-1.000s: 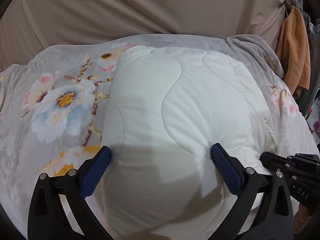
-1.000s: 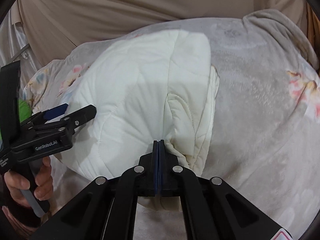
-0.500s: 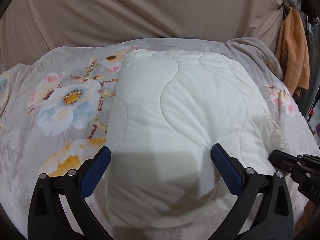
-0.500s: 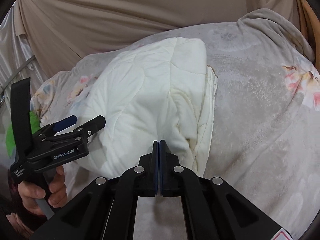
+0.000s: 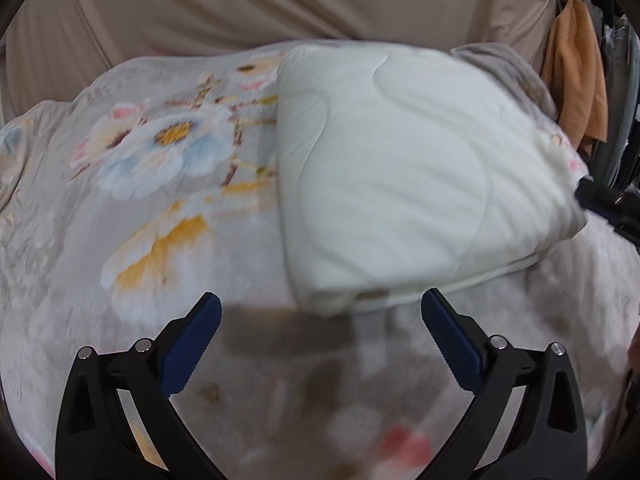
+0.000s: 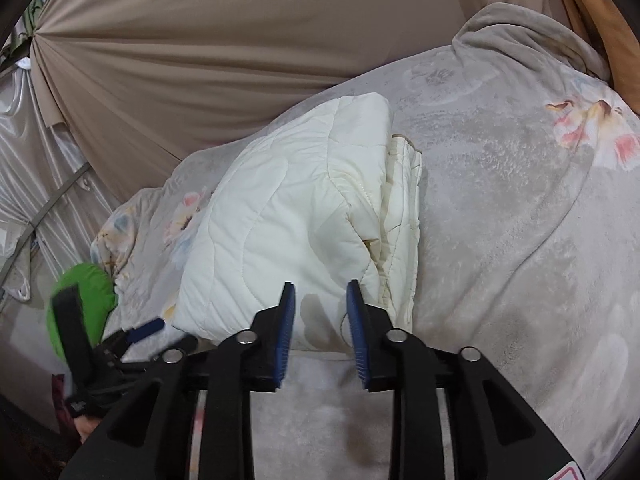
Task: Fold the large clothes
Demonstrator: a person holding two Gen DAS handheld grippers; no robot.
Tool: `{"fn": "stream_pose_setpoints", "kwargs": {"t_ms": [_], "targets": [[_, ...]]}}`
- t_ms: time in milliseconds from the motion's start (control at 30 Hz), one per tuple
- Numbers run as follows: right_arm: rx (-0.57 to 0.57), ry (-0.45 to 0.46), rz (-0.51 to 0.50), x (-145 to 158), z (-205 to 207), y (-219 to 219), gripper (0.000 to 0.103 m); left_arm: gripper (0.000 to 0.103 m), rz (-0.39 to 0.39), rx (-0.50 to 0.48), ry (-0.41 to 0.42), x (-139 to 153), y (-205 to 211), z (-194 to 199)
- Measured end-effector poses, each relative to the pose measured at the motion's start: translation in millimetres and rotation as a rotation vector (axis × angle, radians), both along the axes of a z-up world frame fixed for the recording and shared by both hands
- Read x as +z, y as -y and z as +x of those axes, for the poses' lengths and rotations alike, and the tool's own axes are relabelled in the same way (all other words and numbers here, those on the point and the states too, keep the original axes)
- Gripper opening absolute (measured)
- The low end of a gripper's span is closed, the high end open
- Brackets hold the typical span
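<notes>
Floral grey blanket [image 5: 132, 208], beige drape behind; folded cream quilt [image 5: 400, 176] centre-right. Left gripper [image 5: 320, 316] wide, now withdrawn; right gripper [image 6: 320, 292] opening, quilt released.

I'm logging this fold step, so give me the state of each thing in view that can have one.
Quilt: folded into a thick stack, lying on the blanket, layered edges showing on one side.
Blanket: spread flat under the quilt.
Left gripper: open wide, nothing between its jaws, short of the quilt.
Right gripper: jaws opening, pads clear of the quilt edge.
Orange cloth: hanging at the side.
</notes>
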State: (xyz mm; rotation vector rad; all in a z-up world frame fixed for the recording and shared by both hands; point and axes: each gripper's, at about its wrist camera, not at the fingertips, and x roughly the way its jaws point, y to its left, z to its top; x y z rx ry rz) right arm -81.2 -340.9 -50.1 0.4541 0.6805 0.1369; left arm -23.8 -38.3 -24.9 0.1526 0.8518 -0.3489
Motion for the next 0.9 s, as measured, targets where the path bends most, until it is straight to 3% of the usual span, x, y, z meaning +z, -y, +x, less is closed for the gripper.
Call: {"fn": "stream_pose_setpoints", "kwargs": {"t_ms": [133,200,267,533,600,633,667,700,833,900], "targets": [[-0.035,-0.003,0.003,-2,-2,3,0.038,0.098,-0.034,0.020,-0.012,0,-11,3],[-0.088,-0.005,-0.014,0,-6,8,0.050,0.098,-0.061,0.025,0.008,8,-15,1],[-0.110,-0.002,-0.006,0,-8,13,0.051,0.098,-0.077,0.027,0.023,13,-19,2],[-0.031,-0.158,0.086,-24,45,11,0.054,0.098,-0.122,0.075,0.029,20,-41,4],[-0.019,-0.175,0.119,-22,59,10,0.044,0.098,-0.138,0.100,0.043,25,-55,4],[-0.009,-0.174,0.100,-16,67,6,0.039,0.098,-0.145,0.116,0.049,27,-62,3],[0.003,-0.165,0.056,-6,72,-3,0.026,0.098,-0.155,0.137,0.057,30,-72,3],[0.013,-0.139,0.014,7,75,-14,0.022,0.098,-0.163,0.164,0.067,33,-82,4],[0.183,0.041,-0.109,76,81,-95,0.018,0.098,-0.190,0.297,0.102,41,-123,6],[0.290,0.116,-0.176,97,80,-146,0.017,0.098,-0.206,0.363,0.111,45,-144,7]]}}
